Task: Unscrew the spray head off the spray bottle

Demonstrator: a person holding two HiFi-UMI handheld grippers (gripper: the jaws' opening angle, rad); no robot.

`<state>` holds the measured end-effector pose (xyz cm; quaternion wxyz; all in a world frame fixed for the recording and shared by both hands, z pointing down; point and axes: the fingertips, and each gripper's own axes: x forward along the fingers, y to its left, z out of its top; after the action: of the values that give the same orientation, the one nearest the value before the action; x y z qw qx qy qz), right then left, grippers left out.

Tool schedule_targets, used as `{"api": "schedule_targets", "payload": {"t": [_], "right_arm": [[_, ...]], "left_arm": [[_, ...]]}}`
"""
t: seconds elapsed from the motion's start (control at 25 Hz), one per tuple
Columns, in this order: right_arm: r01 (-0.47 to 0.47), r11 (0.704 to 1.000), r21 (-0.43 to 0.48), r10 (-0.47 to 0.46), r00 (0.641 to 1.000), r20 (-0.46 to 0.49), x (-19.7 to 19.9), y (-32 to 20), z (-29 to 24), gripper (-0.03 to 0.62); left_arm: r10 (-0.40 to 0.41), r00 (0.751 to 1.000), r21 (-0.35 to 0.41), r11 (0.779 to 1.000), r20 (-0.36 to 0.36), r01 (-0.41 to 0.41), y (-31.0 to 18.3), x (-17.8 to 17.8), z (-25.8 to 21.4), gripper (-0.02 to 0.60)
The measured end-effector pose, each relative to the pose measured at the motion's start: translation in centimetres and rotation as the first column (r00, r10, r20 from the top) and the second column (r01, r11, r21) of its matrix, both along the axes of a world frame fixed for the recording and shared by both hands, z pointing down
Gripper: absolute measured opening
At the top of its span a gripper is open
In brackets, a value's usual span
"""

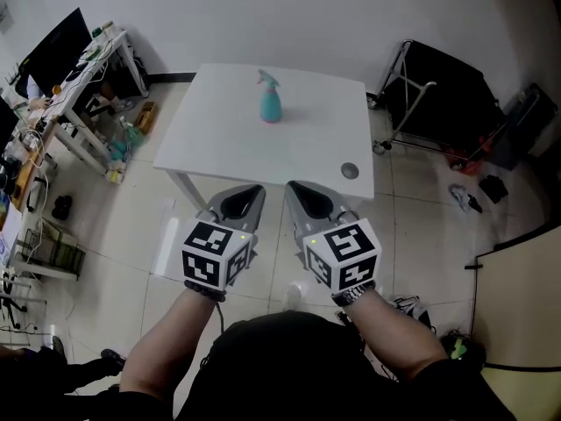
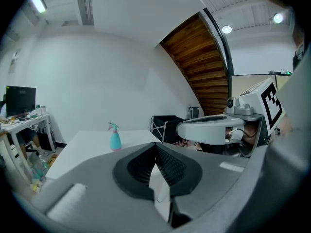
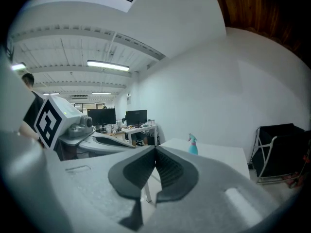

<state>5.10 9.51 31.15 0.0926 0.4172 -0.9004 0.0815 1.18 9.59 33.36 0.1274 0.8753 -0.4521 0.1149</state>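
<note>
Standing upright toward the far side of the white counter (image 1: 307, 139), the teal spray bottle (image 1: 271, 102) has its spray head (image 1: 266, 78) on; unscrewing is not yet begun. The left gripper (image 1: 245, 198) and right gripper (image 1: 302, 196) hover side by side off the near edge, well apart from the bottle, both jaws fully closed on nothing, likely poised for approach. 1 round cap (image 1: 350, 170) lies off that line. A black cart (image 1: 443, 95) stands to the right and a cluttered desk (image 1: 83, 77) to the left.
</note>
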Motion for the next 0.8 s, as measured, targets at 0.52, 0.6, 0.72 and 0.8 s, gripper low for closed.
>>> {"api": "schedule_targets", "payload": {"t": [0.52, 0.6, 0.72, 0.8], "right_arm": [[0.057, 0.998, -0.016, -0.057, 0.998, 0.023, 3.2, -4.1, 0.6, -0.009], [0.059, 0.998, -0.018, -0.058, 0.998, 0.026, 3.6, -4.6, 0.7, -0.009], [0.063, 0.998, -0.016, -0.062, 0.998, 0.029, 3.8, -4.9, 0.7, -0.009], [0.065, 0.998, -0.014, -0.064, 0.998, 0.029, 3.8, -5.2, 0.8, -0.008]], "left_arm": [[-0.066, 0.997, -0.014, 0.998, 0.035, 0.067, -4.1, 2.8, 0.4, 0.015], [-0.068, 0.997, -0.014, 0.998, 0.04, 0.068, -4.4, 3.1, 0.4, 0.015], [-0.07, 0.996, -0.012, 0.997, 0.045, 0.071, -4.8, 3.4, 0.5, 0.015], [-0.074, 0.996, -0.01, 0.997, 0.047, 0.074, -5.1, 3.4, 0.5, 0.015]]}}
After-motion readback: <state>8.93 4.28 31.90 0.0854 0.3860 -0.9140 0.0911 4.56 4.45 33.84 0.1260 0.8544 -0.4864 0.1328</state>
